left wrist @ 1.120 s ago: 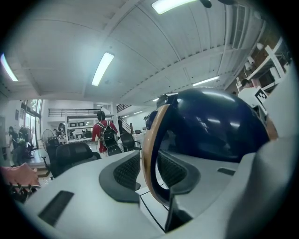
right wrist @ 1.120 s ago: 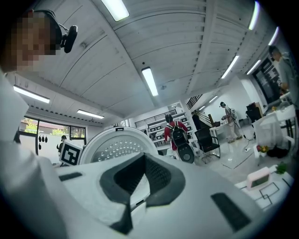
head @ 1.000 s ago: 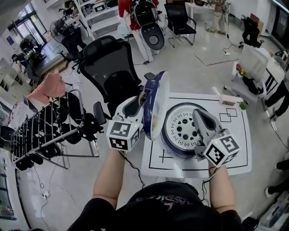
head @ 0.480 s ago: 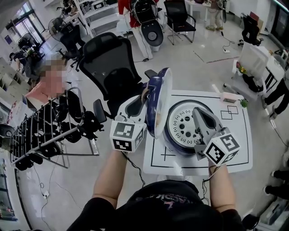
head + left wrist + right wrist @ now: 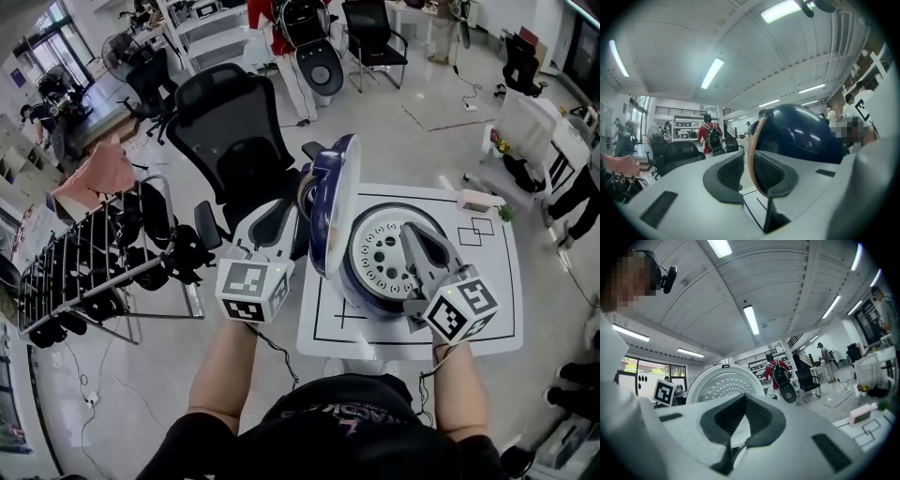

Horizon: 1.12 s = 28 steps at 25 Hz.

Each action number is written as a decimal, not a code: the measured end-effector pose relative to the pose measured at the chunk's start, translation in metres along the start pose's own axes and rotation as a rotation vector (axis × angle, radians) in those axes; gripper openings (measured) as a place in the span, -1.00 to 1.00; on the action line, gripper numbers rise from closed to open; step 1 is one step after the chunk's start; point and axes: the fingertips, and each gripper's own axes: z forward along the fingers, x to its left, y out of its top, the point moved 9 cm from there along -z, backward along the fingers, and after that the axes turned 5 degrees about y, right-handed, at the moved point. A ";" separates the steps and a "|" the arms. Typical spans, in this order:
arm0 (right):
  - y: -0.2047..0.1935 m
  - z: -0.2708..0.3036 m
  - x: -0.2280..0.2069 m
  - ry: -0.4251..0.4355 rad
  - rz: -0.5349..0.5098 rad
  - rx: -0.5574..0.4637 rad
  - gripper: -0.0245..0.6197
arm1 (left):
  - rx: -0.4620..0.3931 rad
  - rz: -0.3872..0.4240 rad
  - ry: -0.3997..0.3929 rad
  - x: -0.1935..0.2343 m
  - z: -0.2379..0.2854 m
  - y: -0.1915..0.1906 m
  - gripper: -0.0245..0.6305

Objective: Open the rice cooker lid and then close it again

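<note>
The rice cooker stands on the white table, showing a white perforated plate inside its dark blue ring. Its dark blue lid stands open, nearly upright, at the cooker's left. My left gripper reaches level to the lid's edge. In the left gripper view its jaws are closing with the lid's tan rim between them, and a slit of light still shows beside the left pad. My right gripper hovers over the cooker's right side, shut on nothing. Past it the perforated plate shows.
A black office chair stands just behind the table's left corner. A rack hung with dark items is on the floor at the left. A small pink box lies at the table's far right. More chairs and people are farther back.
The left gripper has shifted slightly beside the lid and its jaws have narrowed around the lid's rim. The right gripper has stayed where it was.
</note>
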 end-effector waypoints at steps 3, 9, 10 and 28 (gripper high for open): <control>0.000 -0.004 0.001 0.019 0.000 -0.001 -0.92 | 0.002 -0.019 0.029 0.000 -0.014 -0.002 -0.70; 0.001 -0.018 -0.003 0.083 0.005 0.014 -0.92 | 0.014 -0.042 0.122 -0.013 -0.045 -0.004 -0.62; 0.000 -0.022 -0.005 0.095 0.005 0.016 -0.92 | 0.014 -0.050 0.137 -0.017 -0.050 -0.005 -0.58; 0.000 -0.122 -0.035 0.236 0.011 0.040 -0.92 | 0.048 -0.081 0.150 -0.176 -0.123 -0.004 0.08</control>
